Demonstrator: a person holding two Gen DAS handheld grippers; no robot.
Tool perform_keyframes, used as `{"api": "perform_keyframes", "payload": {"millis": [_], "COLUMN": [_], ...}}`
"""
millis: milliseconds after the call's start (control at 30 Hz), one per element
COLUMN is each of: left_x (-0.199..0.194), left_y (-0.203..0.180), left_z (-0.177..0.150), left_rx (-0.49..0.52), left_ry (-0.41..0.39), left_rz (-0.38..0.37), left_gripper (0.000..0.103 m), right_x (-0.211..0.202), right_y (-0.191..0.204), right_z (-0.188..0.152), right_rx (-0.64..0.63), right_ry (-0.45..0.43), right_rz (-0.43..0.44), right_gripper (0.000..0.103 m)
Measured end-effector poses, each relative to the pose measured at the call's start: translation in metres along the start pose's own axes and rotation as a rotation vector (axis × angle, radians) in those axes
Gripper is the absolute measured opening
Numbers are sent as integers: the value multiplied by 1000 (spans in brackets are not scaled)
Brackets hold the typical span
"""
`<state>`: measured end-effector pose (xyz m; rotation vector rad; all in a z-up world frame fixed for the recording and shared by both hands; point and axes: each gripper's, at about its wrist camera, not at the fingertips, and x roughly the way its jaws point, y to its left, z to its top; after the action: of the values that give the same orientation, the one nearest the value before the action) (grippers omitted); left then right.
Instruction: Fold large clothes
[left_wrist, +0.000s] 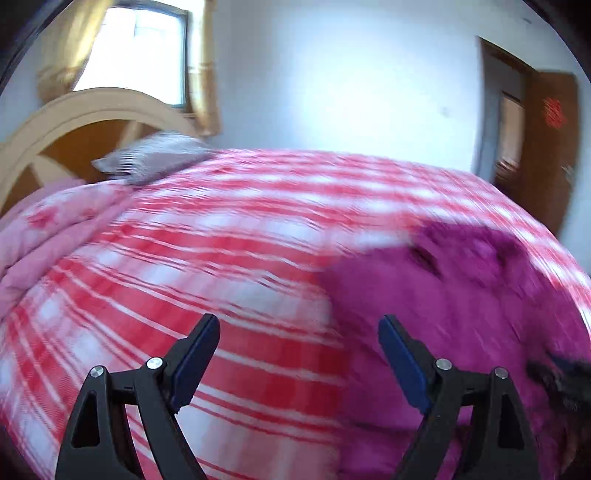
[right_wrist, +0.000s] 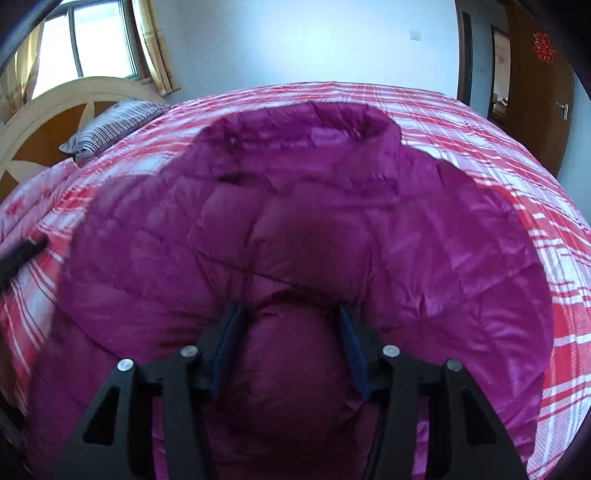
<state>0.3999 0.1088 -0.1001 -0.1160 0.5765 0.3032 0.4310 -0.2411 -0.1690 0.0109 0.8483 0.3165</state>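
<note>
Blue pads line both fingers of the right gripper, which straddle a puffed bulge of the magenta down jacket; the pads appear to press its flanks, so the hold reads as a loose pinch on thick, slippery padding. Fingers of the left gripper are spread wide with nothing between them, over bare red-and-white plaid bedsheet; the jacket edge lies just beside its right finger.

Position: the jacket lies spread on the sheet, running from the right gripper's fingers straight ahead. Its collar is at the far end, pointing away from the fingers, so the long axis runs near to far along the right gripper's line. A striped pillow and a headboard sit far ahead to the left.

Risks, as judgement:
- The shiny shell may slide out of a half-closed pinch when lifted, because the fill compresses.
- A grip on the top layer only would drag the fold crooked.
- The left view is blurred; closing now could catch the sheet instead of the jacket.
</note>
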Motion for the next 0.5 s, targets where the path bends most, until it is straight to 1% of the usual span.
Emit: {"api": "perform_keyframes", "payload": {"millis": [33,100,133,200,300,367,433,467,500], "left_x": [1,3,5,12,35,53,67,77,87], "left_y": [4,-1,-10,-37,-76,-89,-94,-95,-93], "left_z": [6,16,18,14,3,-2,-6,-8,-11], "left_rx": [-25,-58,-46,9,93,121,131,139,142], "left_ry": [-2,7,8,24,81,105,130,159,194], "left_rz": [1,-38,-51,-72,-112,-86,-88,-86,-59], "left_gripper": [88,88,88,88,88,88,88,88,88], "right_x": [-3,-1,-1,-1,-3,-2,-1,-2,-2], "right_y": [-4,-6,-7,-6,-2,-5,-5,-5,-4], "right_z": [0,-1,-1,-3,-6,-5,-5,-6,-7], "right_rx": [18,27,26,19,11,10,11,12,12], "right_ry": [-3,-6,-8,-10,-18,-21,-24,-26,-27], "right_rz": [6,8,7,-1,-8,-9,-9,-9,-9], "right_gripper": [55,55,55,55,56,56,57,57,57]}}
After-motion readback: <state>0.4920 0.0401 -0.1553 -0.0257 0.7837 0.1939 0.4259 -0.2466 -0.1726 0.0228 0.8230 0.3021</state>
